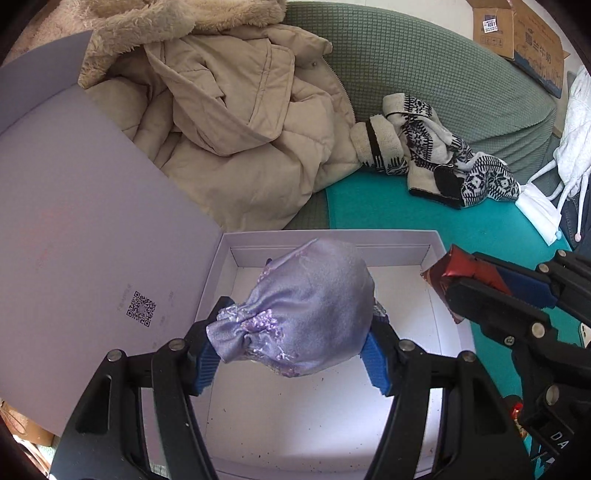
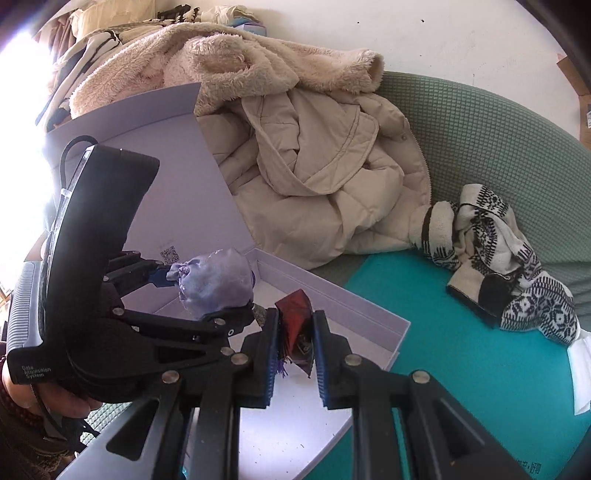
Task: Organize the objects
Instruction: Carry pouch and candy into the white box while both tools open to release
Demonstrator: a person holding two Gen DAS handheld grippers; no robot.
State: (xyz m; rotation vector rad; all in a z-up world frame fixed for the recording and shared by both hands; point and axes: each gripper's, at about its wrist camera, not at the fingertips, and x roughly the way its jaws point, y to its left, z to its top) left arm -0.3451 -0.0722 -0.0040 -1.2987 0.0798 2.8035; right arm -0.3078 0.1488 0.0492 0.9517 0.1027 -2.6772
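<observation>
My left gripper (image 1: 291, 350) is shut on a lilac satin drawstring pouch (image 1: 310, 306) and holds it above the open white box (image 1: 332, 243). In the right wrist view the same pouch (image 2: 214, 284) hangs over the box's far corner (image 2: 332, 291). My right gripper (image 2: 295, 343) is shut on a small red and dark foil packet (image 2: 295, 325); it hovers over the box's right edge. From the left wrist view that packet (image 1: 454, 269) shows at the right rim, clamped in the right gripper (image 1: 465, 291). The box's lilac lid (image 1: 74, 206) stands open to the left.
A beige padded coat (image 1: 236, 110) with a fleece lining lies heaped behind the box on a green sofa (image 1: 424, 66). A black-and-white patterned knit (image 1: 436, 155) lies on the teal cushion (image 1: 388, 210). A cardboard carton (image 1: 517, 33) sits at the back right. A hand (image 2: 55, 398) grips the left tool.
</observation>
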